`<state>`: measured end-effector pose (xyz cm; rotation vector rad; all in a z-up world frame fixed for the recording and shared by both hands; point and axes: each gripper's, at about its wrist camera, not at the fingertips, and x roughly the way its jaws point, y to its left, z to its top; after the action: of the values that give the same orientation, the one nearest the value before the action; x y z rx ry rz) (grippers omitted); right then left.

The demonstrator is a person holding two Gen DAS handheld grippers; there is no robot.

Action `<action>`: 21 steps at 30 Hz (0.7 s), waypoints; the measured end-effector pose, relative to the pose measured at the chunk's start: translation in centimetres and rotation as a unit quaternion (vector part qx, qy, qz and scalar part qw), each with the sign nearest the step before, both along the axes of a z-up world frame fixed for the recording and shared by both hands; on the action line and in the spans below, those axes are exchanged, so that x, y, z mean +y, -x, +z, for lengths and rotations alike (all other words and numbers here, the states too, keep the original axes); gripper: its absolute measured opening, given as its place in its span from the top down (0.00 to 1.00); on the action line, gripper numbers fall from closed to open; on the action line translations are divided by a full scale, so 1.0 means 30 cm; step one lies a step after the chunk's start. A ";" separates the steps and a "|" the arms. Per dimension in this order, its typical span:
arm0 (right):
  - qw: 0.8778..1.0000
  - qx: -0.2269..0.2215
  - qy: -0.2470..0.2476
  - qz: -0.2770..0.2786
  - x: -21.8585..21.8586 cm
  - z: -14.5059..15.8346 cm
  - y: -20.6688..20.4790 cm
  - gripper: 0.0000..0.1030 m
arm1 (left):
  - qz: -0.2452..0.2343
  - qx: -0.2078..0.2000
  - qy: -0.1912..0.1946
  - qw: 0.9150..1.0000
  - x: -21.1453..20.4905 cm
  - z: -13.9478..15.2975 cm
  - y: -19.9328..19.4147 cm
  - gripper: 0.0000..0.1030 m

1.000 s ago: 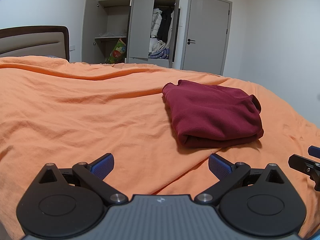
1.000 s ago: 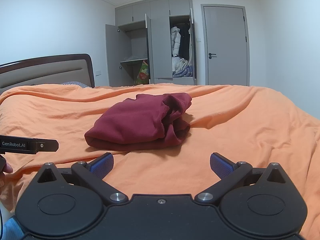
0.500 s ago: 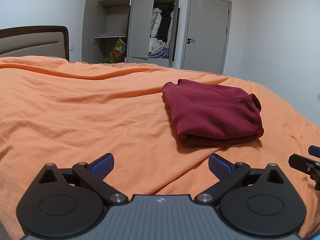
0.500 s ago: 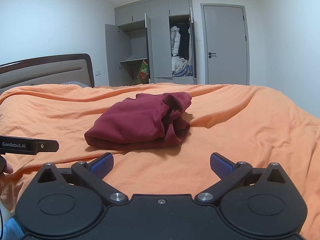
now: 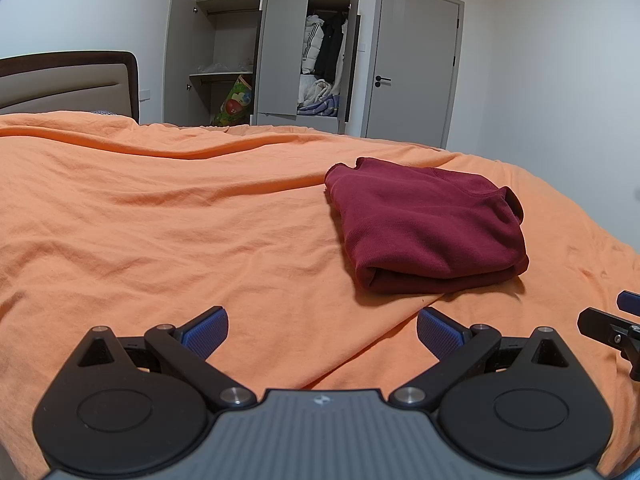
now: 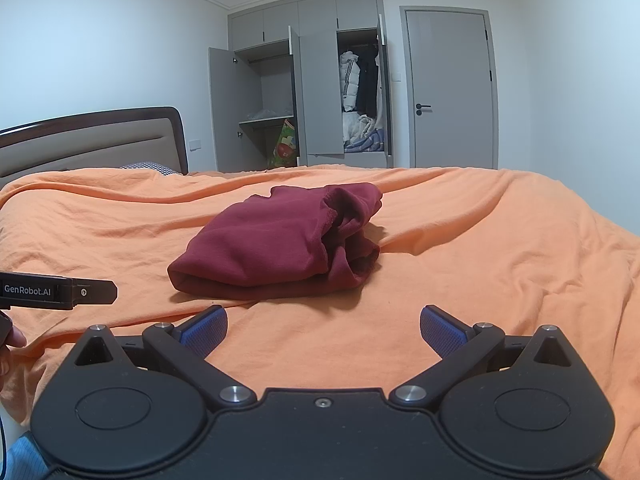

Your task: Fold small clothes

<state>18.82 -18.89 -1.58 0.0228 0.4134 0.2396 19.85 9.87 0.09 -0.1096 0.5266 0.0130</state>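
Orange bedspread (image 5: pixel 160 220) across the whole bed, creased, carrying everything in play. Beyond it, one grey wardrobe (image 6: pixel 312 92) with doors swung open, one shut door (image 6: pixel 452 88), one padded headboard (image 6: pixel 92 144).

One maroon garment (image 5: pixel 428 228) — folded into a thick, roughly rectangular bundle, lying flat on the bedspread, touched by neither tool. Long axis running away from the left wrist camera, rounded fold edge toward the cameras, looser layered end with the open hem on the right-hand side in the right wrist view (image 6: pixel 280 244).

Two tools. Left hand-held gripper (image 5: pixel 322 332) held low and level over the bedspread, blue pads spread wide apart, nothing between them; bundle ahead and to its right. Right hand-held gripper (image 6: pixel 323 330) likewise low and level, pads wide apart and bare — bundle ahead, slightly left. Each tool's black finger visible at the edge of the other's view, side by side, near but apart. Fingertips (image 6: pixel 14 338) of a person's hand just in sight at the far left edge.
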 end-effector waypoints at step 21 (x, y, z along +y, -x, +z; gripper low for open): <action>1.000 0.001 0.000 -0.001 0.001 -0.001 -0.002 0.01 | 0.037 -0.010 -0.035 0.999 -0.001 0.029 0.006 0.00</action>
<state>18.89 -18.86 -1.62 0.0232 0.4164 0.2382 19.66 9.83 0.96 -0.0613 0.5016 0.1012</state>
